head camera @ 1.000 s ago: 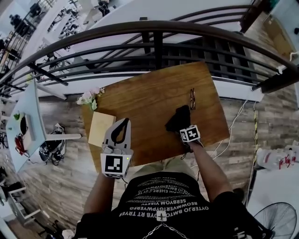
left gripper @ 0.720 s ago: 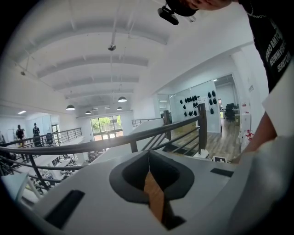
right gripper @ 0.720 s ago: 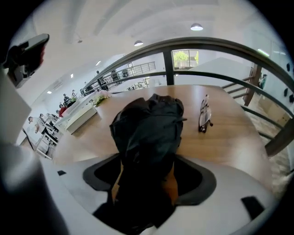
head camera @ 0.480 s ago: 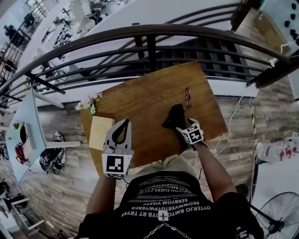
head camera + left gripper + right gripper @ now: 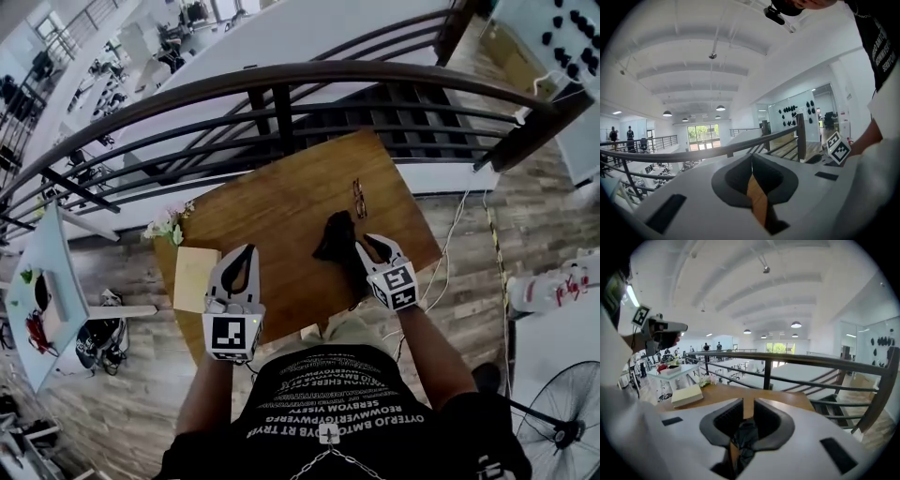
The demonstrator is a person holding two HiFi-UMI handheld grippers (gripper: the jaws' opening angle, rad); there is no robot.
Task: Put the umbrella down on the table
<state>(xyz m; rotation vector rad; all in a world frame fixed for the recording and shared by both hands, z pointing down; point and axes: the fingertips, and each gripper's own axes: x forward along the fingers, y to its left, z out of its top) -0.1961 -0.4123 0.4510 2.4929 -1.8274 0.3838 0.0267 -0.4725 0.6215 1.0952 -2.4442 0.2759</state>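
On the wooden table (image 5: 281,202), toward its right half, a black folded umbrella (image 5: 335,239), lying flat on the wood and free of both grippers. Just beyond it, a pair of eyeglasses (image 5: 360,199), close to the dark fabric but apart from it. At the table's left edge, a cream-coloured book (image 5: 194,278), with a small bunch of flowers (image 5: 169,225) at the corner behind it.

Just right of the umbrella in the head view, the right gripper (image 5: 373,246), held above the tabletop. Jaws just now closing, down to a narrow slit at the tips, with bare wood showing through it in the right gripper view. Nothing pinched between the pads. Only the umbrella's black fabric visible below, through the hollow behind the tips.

Over the near left part of the table, beside the book, the left gripper (image 5: 246,255). Tips pressed together, nothing caught between them, just a strip of tabletop seen through the hollow in the left gripper view.

Past the table's far side, a dark metal railing (image 5: 281,80), curving across the whole head view.
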